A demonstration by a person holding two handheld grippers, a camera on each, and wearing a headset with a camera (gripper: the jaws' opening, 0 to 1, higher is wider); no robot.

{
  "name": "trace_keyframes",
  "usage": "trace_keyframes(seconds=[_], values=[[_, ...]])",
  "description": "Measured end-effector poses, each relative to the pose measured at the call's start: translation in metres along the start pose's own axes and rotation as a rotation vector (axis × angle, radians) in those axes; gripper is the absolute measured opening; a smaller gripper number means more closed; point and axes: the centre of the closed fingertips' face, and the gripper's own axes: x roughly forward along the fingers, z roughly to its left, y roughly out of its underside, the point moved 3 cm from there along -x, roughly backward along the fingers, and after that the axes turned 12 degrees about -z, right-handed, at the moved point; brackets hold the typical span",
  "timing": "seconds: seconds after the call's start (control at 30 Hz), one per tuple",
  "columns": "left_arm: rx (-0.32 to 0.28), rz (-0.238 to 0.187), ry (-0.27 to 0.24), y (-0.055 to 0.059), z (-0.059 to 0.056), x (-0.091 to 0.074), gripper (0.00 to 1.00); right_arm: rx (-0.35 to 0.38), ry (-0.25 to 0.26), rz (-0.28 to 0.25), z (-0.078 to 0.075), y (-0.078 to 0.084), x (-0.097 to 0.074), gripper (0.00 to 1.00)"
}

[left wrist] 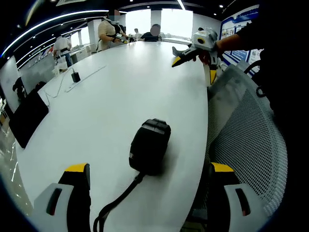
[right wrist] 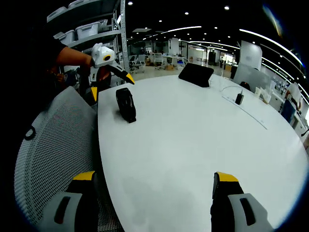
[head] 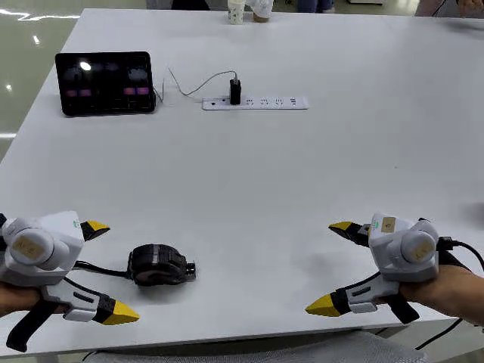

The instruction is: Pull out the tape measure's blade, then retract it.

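A black tape measure [head: 159, 265] lies on the white table [head: 257, 174] near the front edge, its blade retracted. My left gripper [head: 110, 271] is open just to its left, not touching it. In the left gripper view the tape measure [left wrist: 150, 144] sits just ahead of the open left gripper [left wrist: 149, 168], and a black cord trails back from it. My right gripper [head: 331, 266] stands open at the front right, far from the case, with nothing in it. The right gripper view shows the right gripper [right wrist: 154, 177] open over bare table, with the tape measure [right wrist: 126, 104] and left gripper [right wrist: 108, 60] beyond.
A dark tablet [head: 106, 82] stands at the back left. A white power strip [head: 257, 102] with a black charger [head: 235, 91] lies mid-back, and cups [head: 237, 11] stand at the far edge. A mesh chair [left wrist: 246, 145] sits under the table's front edge.
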Motion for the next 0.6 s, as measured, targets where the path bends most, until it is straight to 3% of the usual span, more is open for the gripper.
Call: trace_keyframes(seconds=[0.23,0.6], values=[[0.041,0.013,0.027,-0.008,0.003,0.007,0.99,-0.016,-0.028,0.001,0.001,-0.007,0.009,0.99],[0.141,0.063,0.099,-0.021,0.002,0.025,0.95,-0.054,-0.101,-0.005,0.012,-0.024,0.040,0.99]])
